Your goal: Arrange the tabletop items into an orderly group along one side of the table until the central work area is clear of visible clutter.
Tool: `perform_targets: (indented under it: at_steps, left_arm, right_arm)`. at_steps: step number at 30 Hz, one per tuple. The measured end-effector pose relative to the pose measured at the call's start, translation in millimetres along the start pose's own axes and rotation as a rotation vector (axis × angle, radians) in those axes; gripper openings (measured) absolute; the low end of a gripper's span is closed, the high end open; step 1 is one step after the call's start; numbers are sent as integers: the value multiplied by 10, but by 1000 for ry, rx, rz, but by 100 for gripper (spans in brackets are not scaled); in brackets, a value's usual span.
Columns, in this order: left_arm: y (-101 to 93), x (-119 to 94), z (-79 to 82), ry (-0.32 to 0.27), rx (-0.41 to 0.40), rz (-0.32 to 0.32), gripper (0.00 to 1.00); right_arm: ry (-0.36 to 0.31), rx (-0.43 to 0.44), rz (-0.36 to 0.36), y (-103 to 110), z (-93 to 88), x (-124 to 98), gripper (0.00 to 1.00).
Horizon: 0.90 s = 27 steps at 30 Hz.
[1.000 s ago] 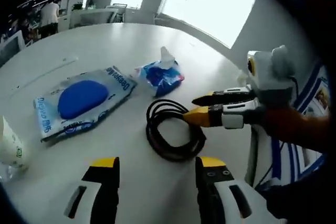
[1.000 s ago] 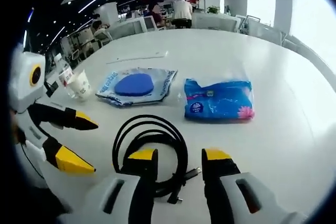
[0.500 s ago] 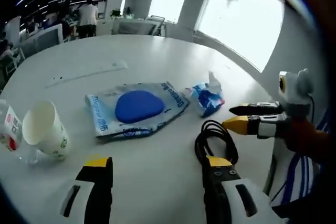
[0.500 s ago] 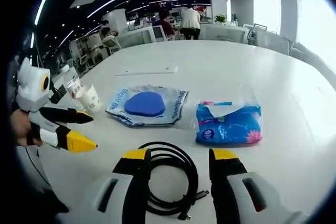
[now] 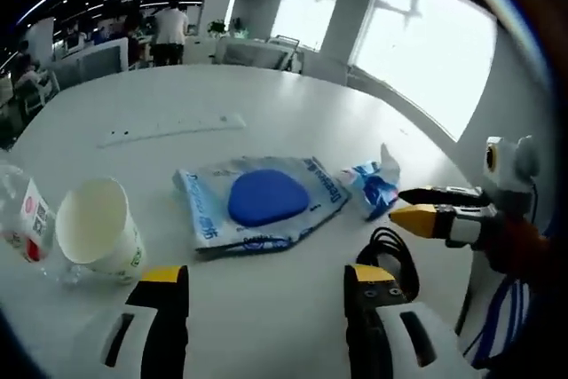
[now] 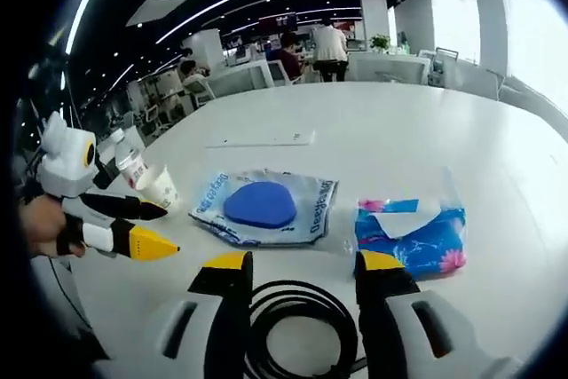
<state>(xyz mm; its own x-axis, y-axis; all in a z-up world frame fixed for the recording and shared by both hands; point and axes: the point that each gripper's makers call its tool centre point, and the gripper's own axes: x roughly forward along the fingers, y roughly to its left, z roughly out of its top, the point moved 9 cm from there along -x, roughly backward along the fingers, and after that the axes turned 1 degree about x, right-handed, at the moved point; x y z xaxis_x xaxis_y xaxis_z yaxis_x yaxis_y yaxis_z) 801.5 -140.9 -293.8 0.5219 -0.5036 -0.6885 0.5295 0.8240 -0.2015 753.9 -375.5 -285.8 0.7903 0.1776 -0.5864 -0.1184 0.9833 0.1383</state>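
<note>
Bottle [image 5: 19,219]: at the far left of the left gripper view we see a clear plastic bottle with a red label, just beside the cup and partly cut off by the edge.
Paper cup [image 5: 98,239]: upright and open-mouthed, near our left jaw; we judge a careless sweep past it could tip it, since it looks light and empty.
Left gripper [image 5: 266,286]: our jaws stand apart with nothing between them, hovering above bare table [image 5: 266,95].
Blue pouch [image 5: 262,201]: a flat clear packet with a blue pad inside lies mid-table, right in the area we mean to clear; it is thin and limp, so a pinch at the edge may slip off.
Ruler [image 5: 173,128]: a long pale strip, perhaps a ruler, lies well beyond the pouch.
Tissue pack [image 6: 413,239]: blue, with a white sheet sticking up, just beside the pouch; grabbing the sheet would pull tissue out rather than move the pack.
Black cable [image 6: 297,330]: coiled under our right jaws; lifting one loop could uncoil it and drag neighbours.
Right gripper [image 6: 302,268]: jaws released, empty, above the coil.
</note>
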Motion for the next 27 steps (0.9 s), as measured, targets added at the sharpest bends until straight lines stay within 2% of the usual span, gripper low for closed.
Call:
perform_targets:
  at_steps: [7,11,15,22,27]
  left_arm:
    - [57,74,97,-63,-87,0,62]
    - [48,120,130,-102,-84,-11,56]
    - [63,177,124,-100,-79,-1,54]
    - [111,274,108,-92,-46,57,55]
    - [131,356,115,-92,-58,63,55]
  right_arm:
    - [-11,22,22,7,49,153,43]
    - [-7,17,26,44,48,226,41]
    - [2,25,24,55,44,312,40]
    - [25,37,-7,57,52,394,40]
    - [44,36,-25,17,27,470,38]
